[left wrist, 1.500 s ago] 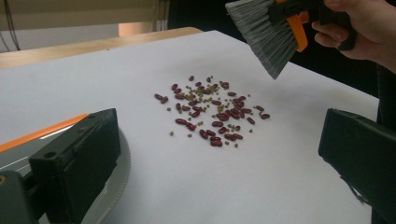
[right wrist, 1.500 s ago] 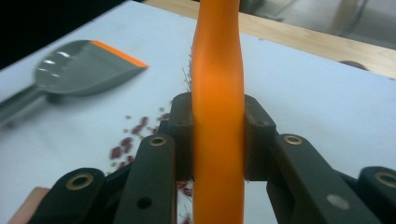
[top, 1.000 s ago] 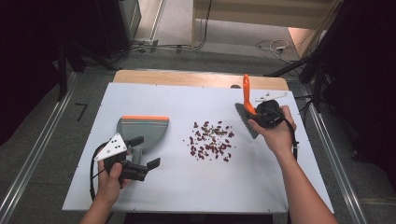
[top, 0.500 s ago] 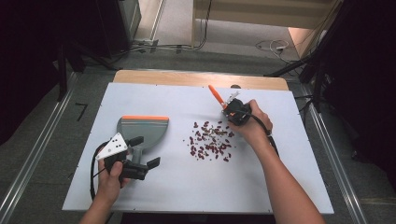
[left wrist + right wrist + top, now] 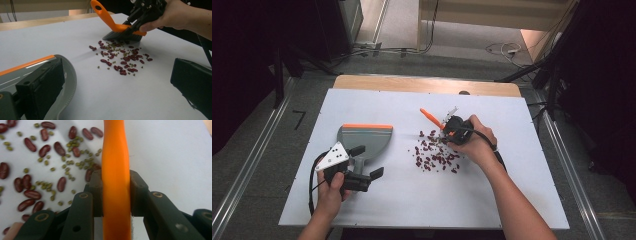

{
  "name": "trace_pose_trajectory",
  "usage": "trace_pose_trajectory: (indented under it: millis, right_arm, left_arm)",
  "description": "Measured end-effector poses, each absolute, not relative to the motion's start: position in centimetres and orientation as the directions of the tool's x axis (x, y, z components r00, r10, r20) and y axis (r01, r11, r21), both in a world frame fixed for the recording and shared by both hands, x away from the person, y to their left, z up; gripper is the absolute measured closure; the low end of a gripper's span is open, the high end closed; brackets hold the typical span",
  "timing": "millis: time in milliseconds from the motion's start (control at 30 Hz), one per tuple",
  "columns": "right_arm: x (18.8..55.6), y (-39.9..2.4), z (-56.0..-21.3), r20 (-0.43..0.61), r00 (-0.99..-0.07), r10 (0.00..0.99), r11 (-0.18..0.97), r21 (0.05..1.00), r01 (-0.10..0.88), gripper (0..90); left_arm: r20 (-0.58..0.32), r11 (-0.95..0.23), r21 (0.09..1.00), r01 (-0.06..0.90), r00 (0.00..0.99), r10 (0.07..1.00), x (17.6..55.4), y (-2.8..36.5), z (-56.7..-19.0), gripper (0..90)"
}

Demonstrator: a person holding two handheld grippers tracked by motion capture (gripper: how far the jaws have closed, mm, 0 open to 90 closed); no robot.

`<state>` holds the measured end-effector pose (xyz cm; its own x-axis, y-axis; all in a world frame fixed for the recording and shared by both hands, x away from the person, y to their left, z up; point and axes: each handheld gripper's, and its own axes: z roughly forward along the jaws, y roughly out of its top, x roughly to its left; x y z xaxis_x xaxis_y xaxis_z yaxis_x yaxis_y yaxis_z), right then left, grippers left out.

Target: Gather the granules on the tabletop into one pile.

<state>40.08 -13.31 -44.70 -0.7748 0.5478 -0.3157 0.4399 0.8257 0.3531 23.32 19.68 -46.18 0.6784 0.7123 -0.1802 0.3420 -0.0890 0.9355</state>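
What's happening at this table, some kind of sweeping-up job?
Yes. A person holds a gripper in each hand. The right gripper is shut on the orange handle of a small brush, whose bristles rest at the far edge of a scatter of red and green beans on the white table. The left gripper is at the handle end of a grey dustpan, which lies flat to the left of the beans with its orange edge facing away. No beans are in the dustpan yet.

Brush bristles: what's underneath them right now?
The brush sits at the far edge of the bean pile on the white table. Red beans and small green ones lie at the bristle line; any beans beneath the bristles are covered.
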Motion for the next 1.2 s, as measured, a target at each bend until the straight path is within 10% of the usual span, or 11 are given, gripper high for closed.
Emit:
trace_pose_trajectory:
  millis: [600, 1200]
  right_arm:
    - [38.6, -13.9, -43.0, -0.252, -0.808, 0.532, 0.815, 0.412, 0.408, 68.9]
    - [43.9, -7.5, -44.0, -0.467, -0.84, 0.276, 0.935, 0.333, 0.122, 69.0]
  left_arm:
    - [-0.183, -0.079, 0.936, 0.342, 0.669, 0.721, 23.3, 20.0, -46.1, 0.0]
    - [-0.199, -0.053, 0.935, 0.35, 0.643, 0.739, 23.4, 21.1, -46.2, 0.0]
